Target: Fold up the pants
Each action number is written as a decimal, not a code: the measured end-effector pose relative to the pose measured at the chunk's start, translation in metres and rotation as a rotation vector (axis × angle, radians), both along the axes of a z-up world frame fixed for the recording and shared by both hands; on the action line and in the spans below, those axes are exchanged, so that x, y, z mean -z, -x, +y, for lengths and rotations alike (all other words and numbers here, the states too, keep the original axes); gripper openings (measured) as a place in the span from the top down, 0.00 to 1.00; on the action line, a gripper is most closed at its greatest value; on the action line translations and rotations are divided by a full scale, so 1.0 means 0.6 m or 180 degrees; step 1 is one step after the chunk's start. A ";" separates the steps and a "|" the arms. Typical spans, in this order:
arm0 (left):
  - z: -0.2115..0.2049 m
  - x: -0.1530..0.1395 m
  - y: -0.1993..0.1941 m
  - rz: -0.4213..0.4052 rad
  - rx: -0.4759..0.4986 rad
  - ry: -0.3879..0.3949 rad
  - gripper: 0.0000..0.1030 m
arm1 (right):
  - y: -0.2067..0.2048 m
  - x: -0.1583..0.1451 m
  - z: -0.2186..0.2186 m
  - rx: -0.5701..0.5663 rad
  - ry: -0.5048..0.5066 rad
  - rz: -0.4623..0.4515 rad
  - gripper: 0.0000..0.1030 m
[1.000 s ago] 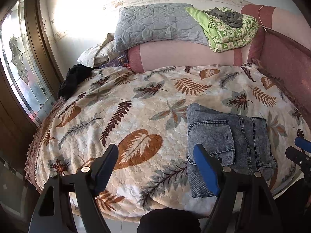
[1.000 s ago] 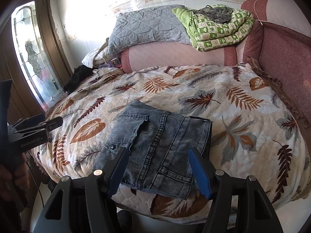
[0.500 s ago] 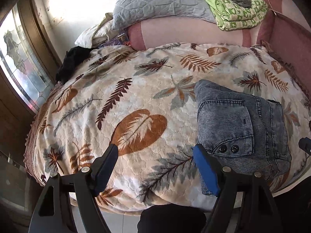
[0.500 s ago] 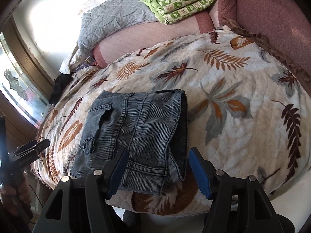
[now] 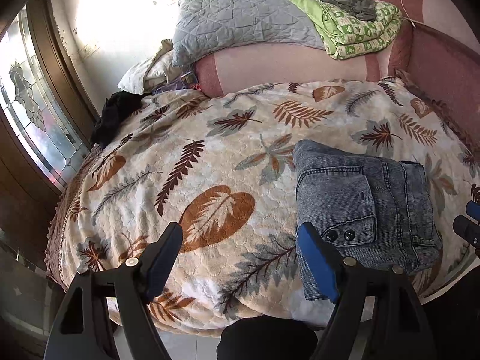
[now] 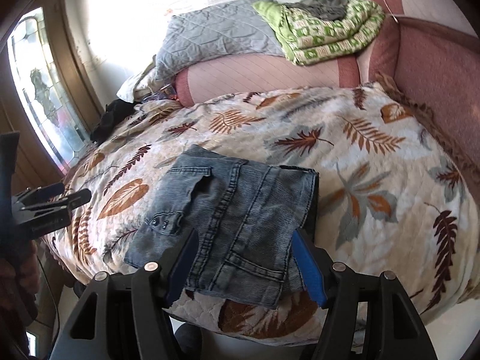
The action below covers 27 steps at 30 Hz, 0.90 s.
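Pants [image 6: 240, 210] lie folded on bedspread [image 5: 210, 165]; both claws [image 5: 240, 240] [image 6: 244, 246] gape, seemingly empty.

- The right tongs [image 5: 469, 225] are cut off by the left view's edge.
- The folded pants' [image 6: 237, 219] near hem is hidden behind the tongs' fingers [image 6: 309, 267].
- The bed [image 5: 210, 156] runs past the frame.

Grey-blue denim pants [image 6: 237, 219] lie folded into a compact rectangle, flat near the bed's front edge.

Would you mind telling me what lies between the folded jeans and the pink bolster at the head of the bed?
Only bare leaf-print blanket lies between the jeans and the bolster; both wrist views show it.
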<state>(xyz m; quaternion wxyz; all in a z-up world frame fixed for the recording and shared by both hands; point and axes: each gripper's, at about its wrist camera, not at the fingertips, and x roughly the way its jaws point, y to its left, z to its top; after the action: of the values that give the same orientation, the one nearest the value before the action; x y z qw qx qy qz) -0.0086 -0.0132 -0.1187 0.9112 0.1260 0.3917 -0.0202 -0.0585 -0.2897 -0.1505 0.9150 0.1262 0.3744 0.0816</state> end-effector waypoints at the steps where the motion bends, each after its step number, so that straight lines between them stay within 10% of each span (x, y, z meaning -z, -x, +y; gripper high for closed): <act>1: 0.001 -0.003 0.003 -0.0015 0.0001 0.0005 0.22 | 0.002 -0.003 0.003 -0.0009 0.0017 -0.0013 0.34; 27: 0.026 -0.060 0.053 -0.0360 -0.0018 0.0148 0.22 | 0.052 -0.059 0.056 -0.0206 0.0300 -0.0285 0.34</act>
<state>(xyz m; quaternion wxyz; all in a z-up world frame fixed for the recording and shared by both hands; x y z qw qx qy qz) -0.0402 0.0027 -0.0824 0.9347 0.1046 0.3393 -0.0196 -0.0894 -0.2564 -0.1152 0.9326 0.0671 0.3404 0.0990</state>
